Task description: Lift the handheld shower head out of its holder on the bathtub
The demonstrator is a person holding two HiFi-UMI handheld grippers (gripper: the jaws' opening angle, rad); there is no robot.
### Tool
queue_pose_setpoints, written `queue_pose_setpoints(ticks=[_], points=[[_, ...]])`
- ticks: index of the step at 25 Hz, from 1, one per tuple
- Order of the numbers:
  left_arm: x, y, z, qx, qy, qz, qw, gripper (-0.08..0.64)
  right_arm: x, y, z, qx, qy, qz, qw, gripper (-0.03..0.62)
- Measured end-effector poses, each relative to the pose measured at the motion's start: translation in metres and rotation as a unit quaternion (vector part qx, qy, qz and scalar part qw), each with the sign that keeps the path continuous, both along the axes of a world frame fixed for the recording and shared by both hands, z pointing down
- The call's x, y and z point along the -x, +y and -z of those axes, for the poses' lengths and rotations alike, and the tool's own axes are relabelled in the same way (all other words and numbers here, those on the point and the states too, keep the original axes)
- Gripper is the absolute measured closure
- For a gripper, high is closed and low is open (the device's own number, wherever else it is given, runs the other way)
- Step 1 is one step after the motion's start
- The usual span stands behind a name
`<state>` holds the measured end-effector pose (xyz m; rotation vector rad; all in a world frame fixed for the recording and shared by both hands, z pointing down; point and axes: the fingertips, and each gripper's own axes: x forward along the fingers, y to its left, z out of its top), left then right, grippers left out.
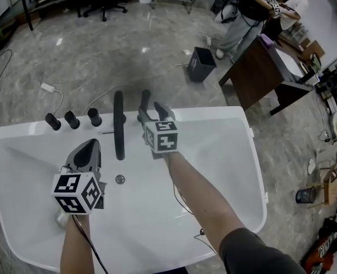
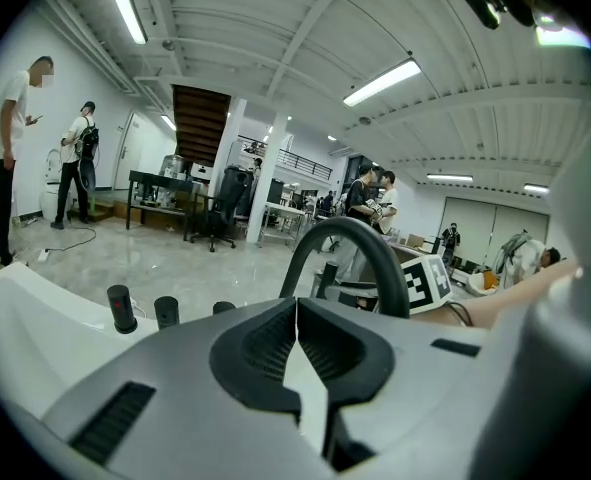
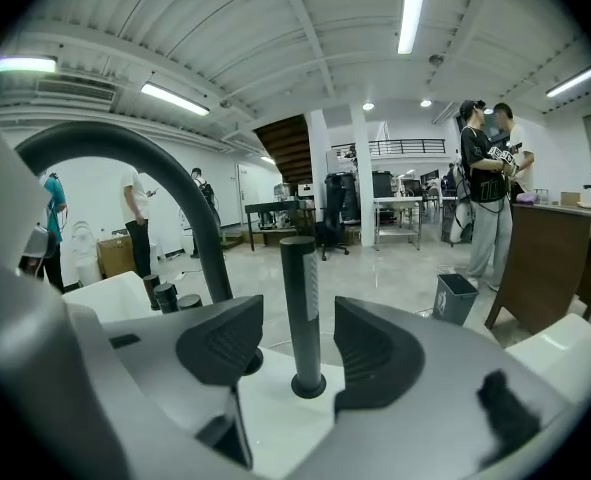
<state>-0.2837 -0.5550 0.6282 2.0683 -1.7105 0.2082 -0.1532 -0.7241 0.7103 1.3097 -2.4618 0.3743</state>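
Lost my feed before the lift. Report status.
Left tongs shut, empty. Right tongs open, straddling upright shower head, no contact. Faucet spout beside it, not blocking.

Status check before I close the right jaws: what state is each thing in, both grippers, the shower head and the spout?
right gripper: open, jaws on either side of the shower head, not touching it.
left gripper: shut, nothing between the jaws.
handheld shower head: upright, seated in its holder.
spout: no water seen running.
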Motion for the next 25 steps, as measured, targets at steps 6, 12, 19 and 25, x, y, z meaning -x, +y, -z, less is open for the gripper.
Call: queue_pose_setpoints(ticks=[6,12,19,25], points=[[0.003,0.002,-0.006,-0.003,0.004,0.001,1.0,0.545,0.01,-0.017,-0.004,-0.019,0.006,-0.025,0.999,0.364],[0.012,0.004,-0.01,-0.007,0.0,0.005,1.0,0.545,0.02,-0.029,-0.014,-0.018,0.019,-0.032,0.999,0.364],[0.015,0.011,-0.022,-0.004,0.008,0.011,0.9999,0.545,0.023,-0.036,-0.02,-0.03,0.026,-0.03,0.999,0.448],[0.018,0.015,-0.02,0.002,0.004,0.011,0.9999,0.545,0.023,-0.03,-0.013,-0.014,0.025,-0.018,0.999,0.453]])
